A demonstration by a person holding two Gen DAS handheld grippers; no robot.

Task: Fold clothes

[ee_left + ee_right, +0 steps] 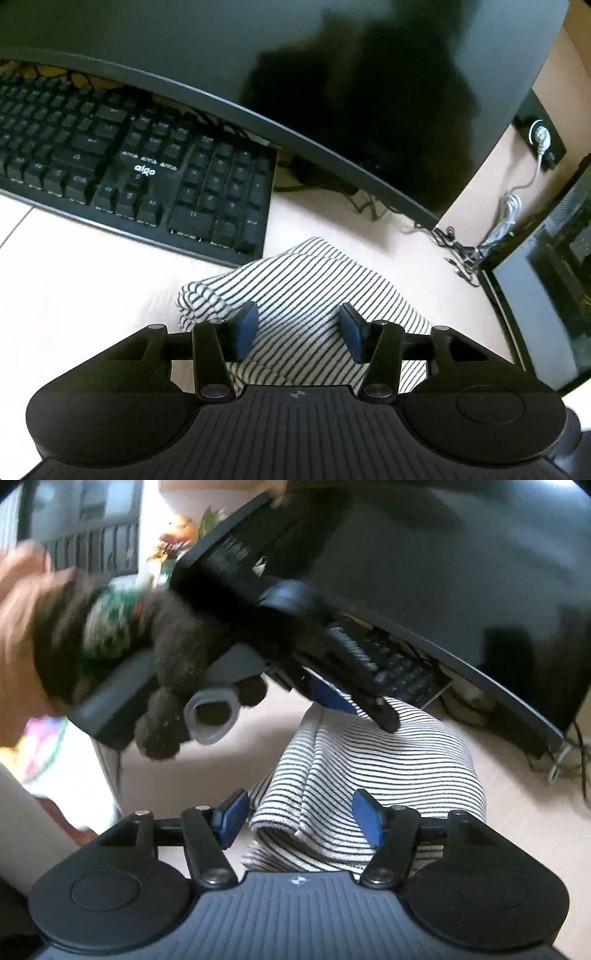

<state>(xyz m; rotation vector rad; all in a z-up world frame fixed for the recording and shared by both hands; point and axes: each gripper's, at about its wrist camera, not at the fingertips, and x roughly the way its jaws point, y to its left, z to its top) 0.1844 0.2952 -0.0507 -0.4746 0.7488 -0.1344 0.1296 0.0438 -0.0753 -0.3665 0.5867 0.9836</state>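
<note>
On a pale desk point(74, 295), seen from the left wrist camera, a folded black-and-white striped garment point(306, 288) lies just in front of a black keyboard point(129, 173) and below a dark monitor point(332, 92). The left gripper point(298, 328) hangs over the garment with its blue-padded fingers point(247, 328) spread apart, gripping nothing. White and black cables point(506, 221) trail at the right, beside a dark case.

From the right wrist camera, the same striped garment point(376, 760) sits folded on the desk, layered edges toward the camera. The right gripper point(299, 819) is released, its blue pads point(232, 816) wide apart above the near edge. Farther back, the left gripper point(332, 694), held by a blurred hand in a dark fuzzy glove point(166, 672), rests near the garment's far end.
</note>
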